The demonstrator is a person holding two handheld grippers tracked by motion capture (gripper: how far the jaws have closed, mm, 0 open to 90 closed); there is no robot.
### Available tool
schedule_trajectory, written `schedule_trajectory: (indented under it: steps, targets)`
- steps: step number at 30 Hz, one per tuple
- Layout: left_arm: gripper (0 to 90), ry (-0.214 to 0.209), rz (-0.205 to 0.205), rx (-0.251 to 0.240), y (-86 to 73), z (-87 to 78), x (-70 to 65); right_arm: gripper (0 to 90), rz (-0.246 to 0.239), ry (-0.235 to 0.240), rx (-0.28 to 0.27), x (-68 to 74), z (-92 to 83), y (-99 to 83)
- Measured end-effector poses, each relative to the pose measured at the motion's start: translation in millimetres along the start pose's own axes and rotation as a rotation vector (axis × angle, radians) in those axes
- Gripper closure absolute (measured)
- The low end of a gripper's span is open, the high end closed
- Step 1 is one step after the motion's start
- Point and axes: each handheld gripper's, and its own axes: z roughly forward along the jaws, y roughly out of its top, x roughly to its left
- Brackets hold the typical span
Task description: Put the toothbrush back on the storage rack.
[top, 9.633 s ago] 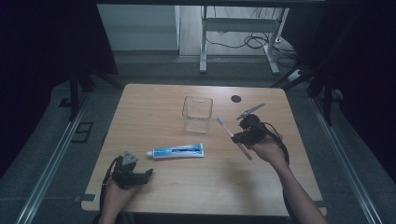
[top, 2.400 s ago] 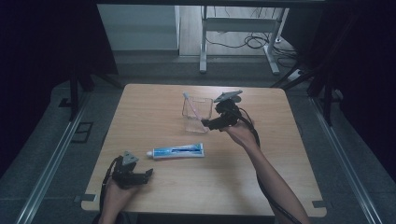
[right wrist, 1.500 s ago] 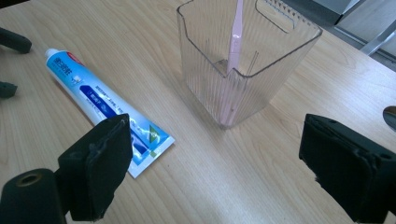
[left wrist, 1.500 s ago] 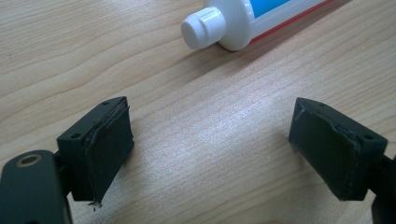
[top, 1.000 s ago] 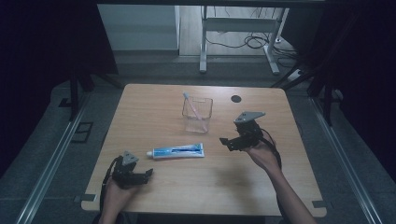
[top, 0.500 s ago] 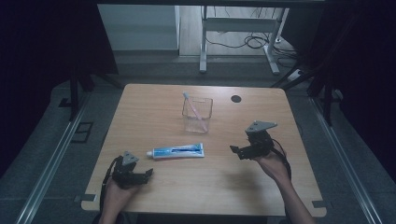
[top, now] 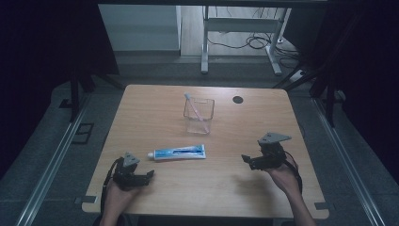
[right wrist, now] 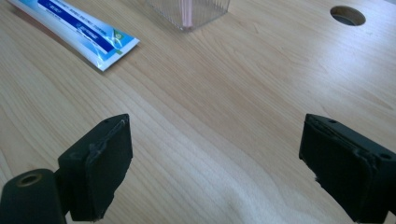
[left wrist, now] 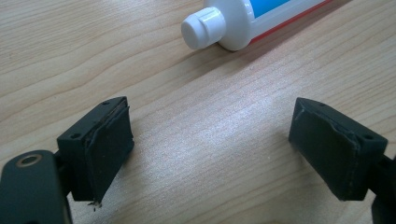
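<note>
Blue-and-white toothpaste tube with white screw cap (top: pixel 177 152) lies flat mid-table on the light wooden table (top: pixel 221 188), cap end pointing toward the left side. Left gripper (top: pixel 147 175) sits near the front-left edge, just short of the cap; in the left gripper view the cap (left wrist: pixel 203 27) is ahead of the jaws, apart from them. Jaws spread wide, nothing between them, bare wood only. Right gripper (top: pixel 245 160) at the front-right, held in a hand (top: pixel 283 173), well apart from the tube's crimped end (right wrist: pixel 109 52). Jaws wide apart too, empty. Clear square plastic cup (top: pixel 199 115) stands behind the tube with a pink-handled toothbrush (top: pixel 195 106) leaning inside. Dark round hole (top: pixel 237 99) in the tabletop to the cup's right.
</note>
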Motion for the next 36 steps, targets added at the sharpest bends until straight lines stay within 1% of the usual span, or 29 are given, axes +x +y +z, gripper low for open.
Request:
schedule_trajectory:
  steps: [4,5,8,11,12,13,14,15,16,18,21,22,29,35,36]
  targets:
    - [13.2,0.0,0.001,0.0,0.0,0.0,0.1,9.8,0.007,-0.014,-0.005,-0.4,-3.2,-10.9]
    - [13.2,0.0,0.002,0.0,0.0,0.0,0.1,9.8,0.017,-0.019,-0.003,0.3,-4.5,-16.1]
    - [13.2,-0.001,0.006,0.0,0.1,0.0,0.5,9.8,0.02,-0.026,-0.001,1.0,-5.4,-20.7]
    - [13.2,0.0,0.005,0.0,0.1,0.0,0.3,9.8,0.039,-0.027,-0.002,1.7,-5.7,-31.5]
    - [13.2,0.0,0.004,0.0,0.0,0.0,0.3,9.8,0.039,-0.027,-0.002,1.7,-5.7,-31.5]
    - [13.2,-0.001,0.004,0.0,0.1,0.0,0.3,10.0,0.056,-0.025,-0.004,2.6,-5.1,-36.8]
    - [13.2,-0.001,0.004,0.0,0.0,0.0,0.3,10.0,0.056,-0.025,-0.004,2.6,-5.1,-36.8]
    - [13.2,-0.001,0.003,0.0,0.0,0.0,0.2,10.0,0.063,-0.022,-0.002,3.5,-2.9,-42.3]
    - [13.2,0.0,0.003,0.0,0.0,0.0,0.2,10.0,0.063,-0.022,-0.002,3.5,-2.9,-42.3]
    - [13.2,-0.001,0.002,0.0,0.0,0.0,0.2,10.0,0.065,-0.022,0.01,4.8,-0.2,-47.0]
    - [13.2,-0.001,0.003,0.0,0.0,0.0,0.2,10.1,0.072,-0.019,0.014,5.9,2.6,-53.2]
    - [13.2,-0.001,0.003,0.0,0.1,0.0,0.3,10.1,0.071,-0.027,0.014,6.8,3.7,-56.5]
    - [13.2,-0.001,0.004,0.0,0.1,0.0,0.3,10.2,0.08,-0.022,0.027,6.8,8.2,-66.7]
    - [13.2,-0.001,0.006,0.0,0.2,-0.1,0.4,9.5,0.084,-0.022,0.061,6.0,16.4,-77.7]
    - [13.2,-0.001,0.004,0.0,0.1,-0.1,0.1,9.4,0.082,-0.023,0.056,6.1,16.8,-78.9]
